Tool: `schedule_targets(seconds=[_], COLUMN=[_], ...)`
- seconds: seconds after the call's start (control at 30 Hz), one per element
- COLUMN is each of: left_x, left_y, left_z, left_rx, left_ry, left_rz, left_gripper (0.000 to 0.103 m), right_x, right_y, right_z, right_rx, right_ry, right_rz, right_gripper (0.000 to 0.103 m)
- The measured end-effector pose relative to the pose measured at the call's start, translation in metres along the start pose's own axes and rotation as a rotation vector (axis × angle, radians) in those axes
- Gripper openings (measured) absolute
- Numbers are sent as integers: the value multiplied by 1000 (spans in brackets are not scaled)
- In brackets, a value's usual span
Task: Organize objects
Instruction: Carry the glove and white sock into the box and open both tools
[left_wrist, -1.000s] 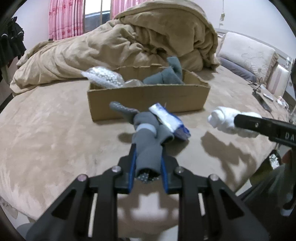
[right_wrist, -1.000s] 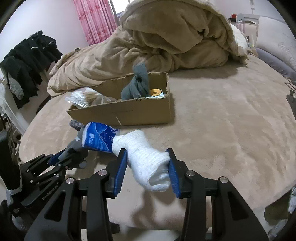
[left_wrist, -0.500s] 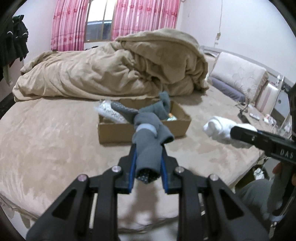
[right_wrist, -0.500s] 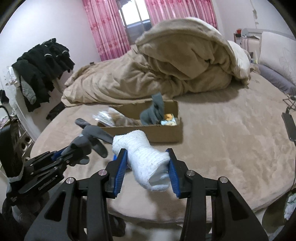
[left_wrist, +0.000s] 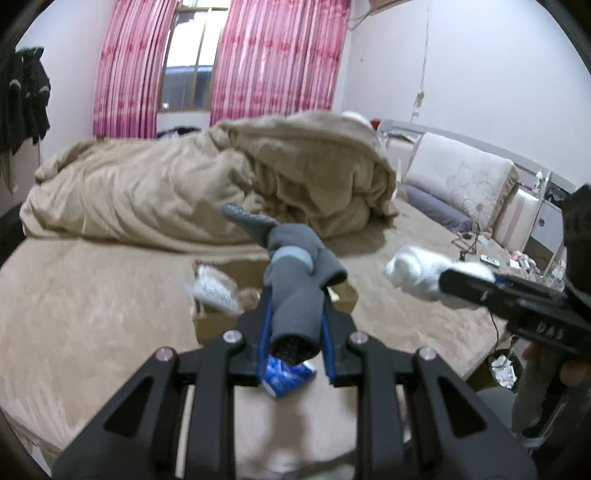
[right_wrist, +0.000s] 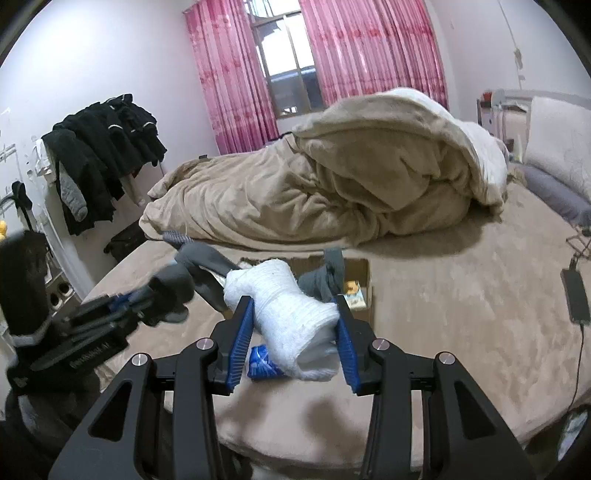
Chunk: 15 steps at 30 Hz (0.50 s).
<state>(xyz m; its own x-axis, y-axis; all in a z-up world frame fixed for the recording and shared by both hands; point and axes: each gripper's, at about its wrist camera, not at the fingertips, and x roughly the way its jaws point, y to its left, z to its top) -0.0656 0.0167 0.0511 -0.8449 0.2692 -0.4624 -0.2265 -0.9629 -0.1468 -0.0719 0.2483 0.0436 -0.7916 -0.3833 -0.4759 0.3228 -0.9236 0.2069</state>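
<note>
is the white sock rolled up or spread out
Rolled up. The white sock is a thick bundle clamped between the jaws of the right gripper, with its open cuff end facing the camera.

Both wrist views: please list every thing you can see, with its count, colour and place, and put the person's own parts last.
grey sock bundle: one, grey, held up in the left tongs
white sock bundle: one, white, held up in the right tongs
blue packet: one, blue and white, lying on the bed below the tongs
cardboard box: one, brown, on the bed, with another grey sock sticking out
clear bag: one, whitish, at the box's left end
duvet: one, beige, heaped at the back of the bed
curtains: pink, at the window
dark clothes: black heap, hanging at left
phone: one, black, right bed edge
left tongs: shut on the grey bundle
right tongs: shut on the white bundle
</note>
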Motion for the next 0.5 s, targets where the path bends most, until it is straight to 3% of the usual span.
schedule_targets(seconds=[0.2, 0.5], left_x=[2, 44], left_y=[5, 32], left_z=[24, 44], left_rx=[20, -1], left_ry=[-39, -3], left_rz=[6, -6], left_gripper=[23, 23], right_x=[17, 51], right_y=[-2, -15], right_z=[13, 52], right_rx=[-11, -55], right_ry=[-1, -7], right_rz=[5, -9], right_gripper=[44, 44])
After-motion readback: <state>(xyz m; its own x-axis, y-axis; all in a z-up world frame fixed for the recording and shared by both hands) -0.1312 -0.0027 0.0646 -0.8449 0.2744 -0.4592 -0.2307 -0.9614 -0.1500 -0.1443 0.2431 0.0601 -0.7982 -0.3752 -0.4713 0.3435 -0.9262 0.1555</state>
